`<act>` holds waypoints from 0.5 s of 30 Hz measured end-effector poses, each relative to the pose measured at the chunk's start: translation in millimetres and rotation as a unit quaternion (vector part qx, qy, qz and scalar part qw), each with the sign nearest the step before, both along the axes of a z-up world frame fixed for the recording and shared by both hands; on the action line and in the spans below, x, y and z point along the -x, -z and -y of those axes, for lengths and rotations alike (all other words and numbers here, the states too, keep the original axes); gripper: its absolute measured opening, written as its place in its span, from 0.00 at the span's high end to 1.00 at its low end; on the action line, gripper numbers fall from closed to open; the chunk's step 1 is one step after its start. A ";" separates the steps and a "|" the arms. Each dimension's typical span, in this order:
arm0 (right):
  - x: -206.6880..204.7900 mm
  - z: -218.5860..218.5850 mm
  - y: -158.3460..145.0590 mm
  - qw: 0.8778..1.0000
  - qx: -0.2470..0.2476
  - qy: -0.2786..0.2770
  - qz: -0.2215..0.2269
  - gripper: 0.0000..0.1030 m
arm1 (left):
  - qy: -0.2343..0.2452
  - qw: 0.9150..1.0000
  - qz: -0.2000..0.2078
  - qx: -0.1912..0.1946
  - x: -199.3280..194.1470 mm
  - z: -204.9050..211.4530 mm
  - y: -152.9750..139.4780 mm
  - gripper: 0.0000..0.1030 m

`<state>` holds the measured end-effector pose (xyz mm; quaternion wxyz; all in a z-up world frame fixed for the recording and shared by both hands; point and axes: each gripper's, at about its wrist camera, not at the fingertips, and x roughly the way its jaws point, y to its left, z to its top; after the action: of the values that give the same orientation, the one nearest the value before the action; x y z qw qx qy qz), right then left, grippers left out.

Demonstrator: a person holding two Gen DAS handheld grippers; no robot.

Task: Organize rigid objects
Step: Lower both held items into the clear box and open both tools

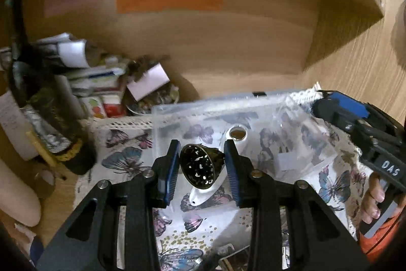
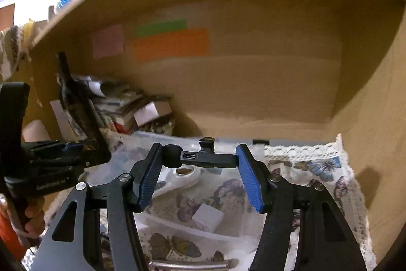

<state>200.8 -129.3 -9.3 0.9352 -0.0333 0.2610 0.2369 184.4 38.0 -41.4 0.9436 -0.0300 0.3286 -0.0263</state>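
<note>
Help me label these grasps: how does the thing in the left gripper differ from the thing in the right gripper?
The left gripper holds a round black perforated cup, tilted; the right gripper holds a long black clip-on device lying crosswise. The cup is short; the device is slender with a round end. Both are black and clamped above the clear bin.

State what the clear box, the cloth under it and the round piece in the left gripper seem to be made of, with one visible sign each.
Clear box: likely plastic; the butterflies show through its walls.
Cloth: printed fabric with a lace edge.
Round piece in the left gripper: dark, glossy, perforated, possibly metal; highlights glint.
</note>
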 end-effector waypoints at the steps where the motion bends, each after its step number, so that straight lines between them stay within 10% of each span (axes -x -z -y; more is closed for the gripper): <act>1: -4.4 -3.0 5.4 1.000 0.004 -0.003 -0.009 0.46 | 0.003 1.000 -0.006 0.000 -3.8 1.7 3.9 0.66; 15: -29.4 -26.8 52.6 0.995 0.062 -0.035 -0.073 0.45 | 0.040 0.997 -0.068 0.009 -36.8 11.9 44.1 0.66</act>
<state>230.2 -102.5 -61.9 0.9008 -0.0830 0.3416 0.2550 221.1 26.0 -85.6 0.9171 -0.0270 0.3923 -0.0650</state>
